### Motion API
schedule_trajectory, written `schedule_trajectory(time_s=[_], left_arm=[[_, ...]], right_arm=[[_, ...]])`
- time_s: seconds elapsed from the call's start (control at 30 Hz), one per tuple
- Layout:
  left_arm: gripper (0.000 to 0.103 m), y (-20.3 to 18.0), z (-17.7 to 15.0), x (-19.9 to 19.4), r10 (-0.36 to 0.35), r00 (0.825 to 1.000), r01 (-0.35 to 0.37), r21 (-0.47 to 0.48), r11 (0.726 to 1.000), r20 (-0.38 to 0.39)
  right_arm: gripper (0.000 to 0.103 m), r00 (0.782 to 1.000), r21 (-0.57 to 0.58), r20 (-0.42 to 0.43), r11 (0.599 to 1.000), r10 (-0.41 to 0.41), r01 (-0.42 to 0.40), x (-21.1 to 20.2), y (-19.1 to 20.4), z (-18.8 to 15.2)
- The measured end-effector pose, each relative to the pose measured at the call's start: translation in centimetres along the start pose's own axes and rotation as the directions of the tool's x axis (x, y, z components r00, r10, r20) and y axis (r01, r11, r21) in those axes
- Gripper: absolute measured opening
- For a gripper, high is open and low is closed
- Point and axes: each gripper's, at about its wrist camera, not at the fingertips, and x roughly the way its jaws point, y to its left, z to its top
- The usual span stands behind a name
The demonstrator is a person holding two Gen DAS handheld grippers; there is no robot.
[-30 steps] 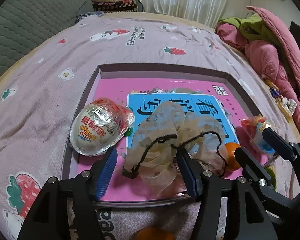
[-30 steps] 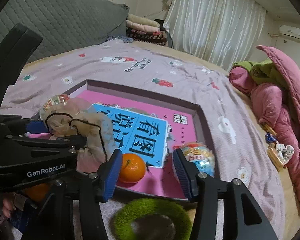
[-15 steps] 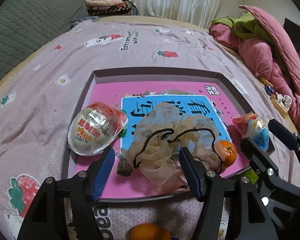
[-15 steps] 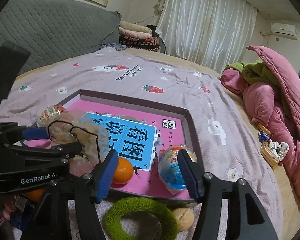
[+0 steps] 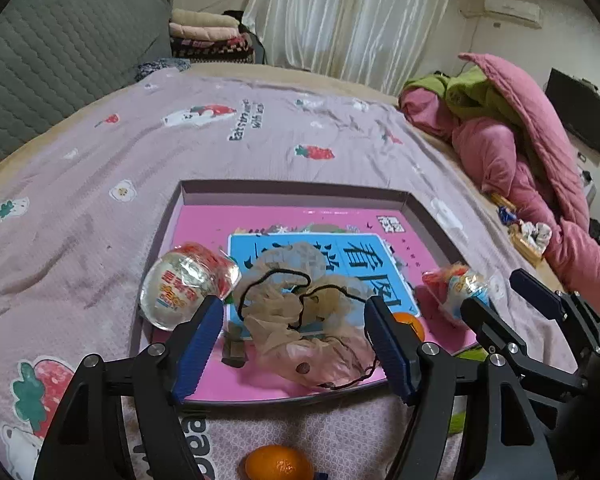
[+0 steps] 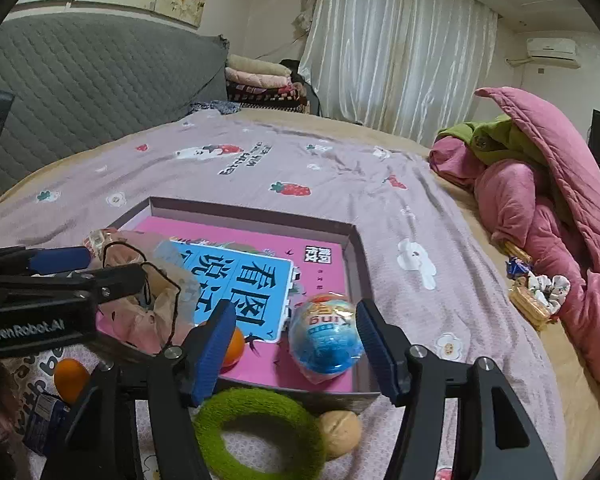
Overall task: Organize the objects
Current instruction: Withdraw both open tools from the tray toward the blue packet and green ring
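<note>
A shallow box (image 5: 296, 190) (image 6: 252, 212) on the bed holds a pink and blue book (image 5: 364, 256), a beige mesh pouch (image 5: 300, 320), a red wrapped toy egg (image 5: 184, 284), a blue wrapped toy egg (image 6: 326, 338) and an orange (image 6: 234, 346). My left gripper (image 5: 296, 344) is open and empty, just short of the pouch. My right gripper (image 6: 296, 352) is open and empty, its jaws on either side of the blue egg, above a green ring (image 6: 260, 432) and a walnut (image 6: 340, 432) outside the box.
A second orange (image 5: 278, 462) lies on the sheet in front of the box. A small blue packet (image 6: 44, 420) lies at the near left. Pink and green bedding (image 5: 532, 152) is piled at the right, with small snacks (image 6: 532, 300) beside it.
Both grippers have pulled back and risen from the box. The pouch now lies free in the box. The ring, walnut and second orange have come into view.
</note>
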Motion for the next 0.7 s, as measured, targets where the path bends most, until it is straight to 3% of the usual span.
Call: schedule_trajectory(time_s=[0.37, 0.7], left_arm=[[0.076, 1.1, -0.5, -5.3, -0.018, 0.992, 0.024, -0.041, 0.999, 0.123], [0.076, 1.2, -1.4, -6.7, 0.013, 0.992, -0.013, -0.001, 1.000, 0.129]], right_arm=[[0.069, 0.997, 0.057, 0.074, 0.998, 0.002, -0.006, -2.9, -2.6, -0.1], [0.070, 0.994, 0.067, 0.109, 0.998, -0.013, 0.006, -4.9, -4.2, -0.5]])
